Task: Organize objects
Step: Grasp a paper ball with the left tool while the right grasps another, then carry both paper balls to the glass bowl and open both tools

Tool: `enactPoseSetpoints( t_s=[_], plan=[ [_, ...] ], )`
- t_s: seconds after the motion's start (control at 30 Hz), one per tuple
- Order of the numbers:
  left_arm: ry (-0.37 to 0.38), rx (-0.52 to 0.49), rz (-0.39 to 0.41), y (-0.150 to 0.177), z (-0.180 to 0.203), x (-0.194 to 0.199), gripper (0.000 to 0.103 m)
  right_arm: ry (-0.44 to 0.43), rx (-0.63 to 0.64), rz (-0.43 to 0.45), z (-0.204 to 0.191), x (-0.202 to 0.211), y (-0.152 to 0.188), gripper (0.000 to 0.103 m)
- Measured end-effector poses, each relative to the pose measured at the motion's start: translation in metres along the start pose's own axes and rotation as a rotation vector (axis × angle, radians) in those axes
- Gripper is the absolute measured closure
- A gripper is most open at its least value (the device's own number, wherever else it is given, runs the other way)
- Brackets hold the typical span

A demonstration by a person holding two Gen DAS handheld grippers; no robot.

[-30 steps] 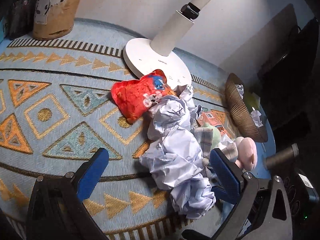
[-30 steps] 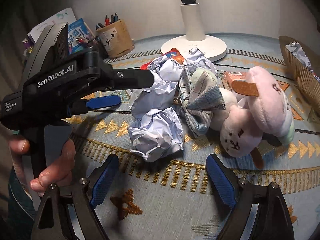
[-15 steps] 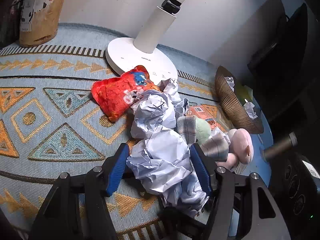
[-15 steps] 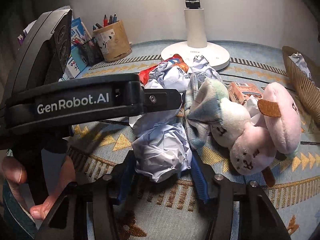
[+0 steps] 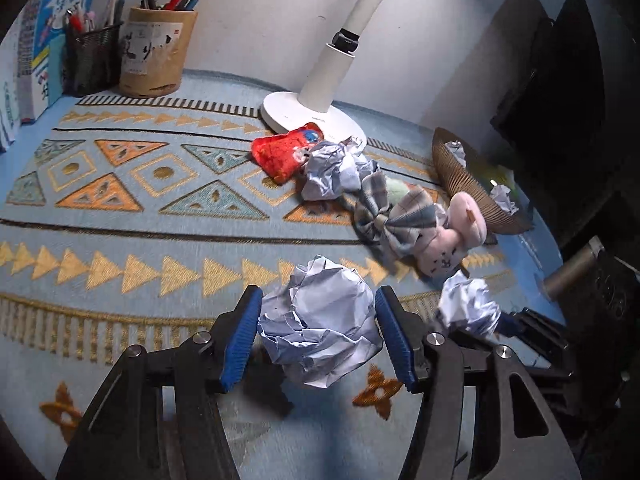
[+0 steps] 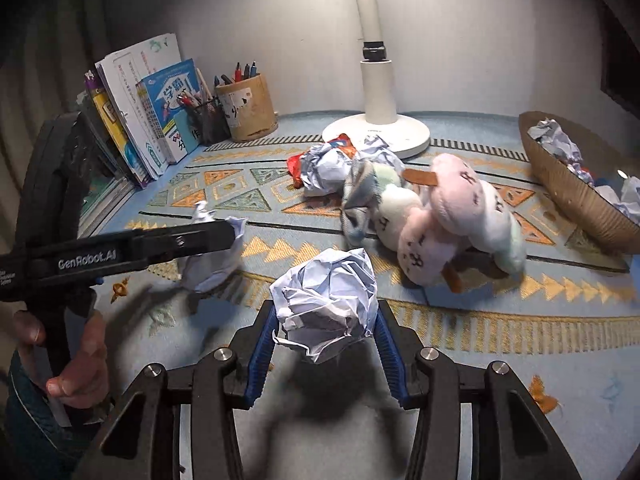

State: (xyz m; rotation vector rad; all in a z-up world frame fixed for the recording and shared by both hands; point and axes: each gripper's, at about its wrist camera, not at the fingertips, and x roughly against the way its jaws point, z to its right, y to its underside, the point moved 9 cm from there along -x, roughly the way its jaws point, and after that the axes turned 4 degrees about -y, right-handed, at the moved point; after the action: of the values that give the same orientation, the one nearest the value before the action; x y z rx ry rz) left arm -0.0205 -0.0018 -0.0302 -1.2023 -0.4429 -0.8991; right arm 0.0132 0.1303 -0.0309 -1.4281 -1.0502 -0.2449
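My left gripper [image 5: 318, 332] is shut on a crumpled paper ball [image 5: 320, 324] and holds it above the patterned mat. My right gripper [image 6: 324, 332] is shut on another crumpled paper ball [image 6: 326, 296], also lifted; this ball shows in the left wrist view [image 5: 468, 308]. The left gripper's ball shows in the right wrist view [image 6: 212, 256]. On the mat remain a third paper ball [image 5: 330, 170], a red snack bag [image 5: 280, 152], a plaid bow [image 5: 394, 216] and a pink plush toy [image 6: 452, 216].
A brown woven basket [image 6: 568, 188] with paper balls stands at the right. A white lamp base [image 6: 376, 136] stands behind the pile. A pen cup [image 6: 246, 108], a mesh pen holder [image 5: 92, 60] and books [image 6: 136, 120] line the back left.
Both grippers closed on paper balls and pulled them back and up, away from the pile. The plush and bow shifted slightly.
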Motion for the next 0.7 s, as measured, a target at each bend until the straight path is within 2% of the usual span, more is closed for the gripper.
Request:
enactPoseSetpoints(
  t_s=[0.1, 0.23, 0.3, 0.33, 0.5, 0.57, 0.7],
  plan=[
    [-0.022, -0.019, -0.020, 0.014, -0.001, 0.001, 0.047, 0.023, -0.003, 0.002, 0.011, 0.009, 0.008, 0.056],
    [-0.050, -0.048, 0.000, 0.020, 0.002, 0.005, 0.044, 0.070, -0.002, -0.001, 0.023, 0.017, 0.018, 0.056],
    [-0.069, -0.066, -0.003, 0.021, 0.004, 0.005, 0.041, 0.063, -0.015, -0.017, 0.027, 0.016, 0.024, 0.056],
    [-0.079, -0.075, -0.006, 0.022, 0.005, 0.004, 0.035, 0.060, -0.022, -0.024, 0.028, 0.014, 0.026, 0.056],
    [-0.092, -0.076, -0.040, 0.034, 0.003, 0.001, 0.032, 0.050, -0.028, -0.035, 0.029, 0.013, 0.031, 0.055],
    [-0.093, -0.070, -0.040, 0.033, 0.002, 0.001, 0.032, 0.046, -0.037, -0.051, 0.029, 0.010, 0.033, 0.043],
    [-0.096, -0.069, -0.061, 0.037, 0.002, -0.002, 0.031, 0.021, -0.063, -0.060, 0.030, 0.009, 0.034, 0.036]
  ],
)
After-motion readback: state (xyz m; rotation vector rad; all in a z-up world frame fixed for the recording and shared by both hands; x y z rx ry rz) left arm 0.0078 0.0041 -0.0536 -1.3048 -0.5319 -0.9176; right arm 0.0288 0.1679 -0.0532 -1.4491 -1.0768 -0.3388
